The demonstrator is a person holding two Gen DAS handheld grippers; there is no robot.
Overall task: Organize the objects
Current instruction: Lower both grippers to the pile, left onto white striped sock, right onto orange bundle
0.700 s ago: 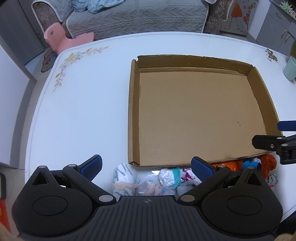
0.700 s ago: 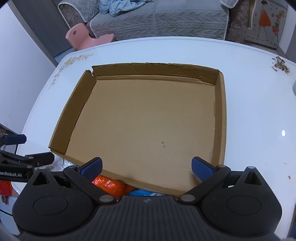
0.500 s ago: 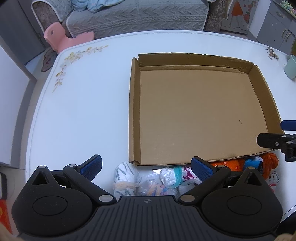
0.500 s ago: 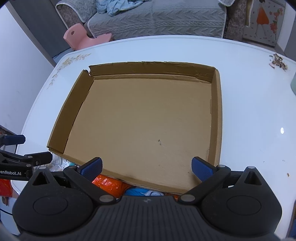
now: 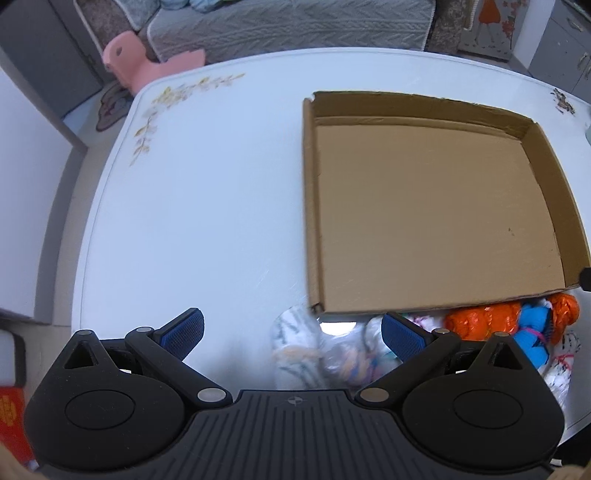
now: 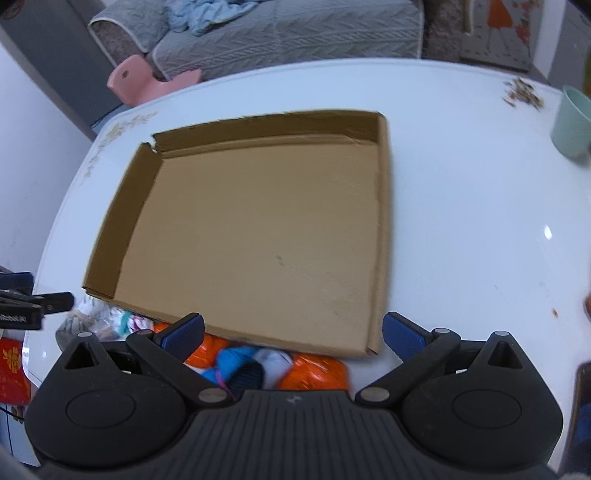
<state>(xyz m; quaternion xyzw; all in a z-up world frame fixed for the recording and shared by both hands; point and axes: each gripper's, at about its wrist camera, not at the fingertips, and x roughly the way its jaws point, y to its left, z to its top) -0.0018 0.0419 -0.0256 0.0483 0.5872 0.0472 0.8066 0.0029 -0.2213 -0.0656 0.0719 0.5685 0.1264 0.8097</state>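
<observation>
A shallow, empty cardboard tray point(image 5: 436, 221) point(image 6: 266, 240) lies on the white table point(image 5: 207, 206). Along its near edge lies a row of bagged, rolled socks: a white-grey roll point(image 5: 295, 332), a clear-bagged bundle point(image 5: 347, 354), orange bags point(image 5: 480, 321) point(image 6: 317, 373) and a blue roll point(image 5: 532, 332) point(image 6: 232, 362). My left gripper point(image 5: 291, 332) is open above the white-grey roll and holds nothing. My right gripper point(image 6: 293, 330) is open above the orange and blue rolls and holds nothing. The left gripper also shows at the left edge of the right wrist view point(image 6: 33, 302).
A mint-green cup point(image 6: 572, 122) stands at the table's far right, with crumbs point(image 6: 522, 92) behind it. A pink stool point(image 5: 147, 59) and a grey sofa point(image 5: 295, 26) lie beyond the table. A red packet point(image 6: 13, 369) sits off the left edge.
Both grippers have swung outward: the left to the left, the right to the right. The tray has shifted in each view, and more of the sock rolls show. Both stay open.
</observation>
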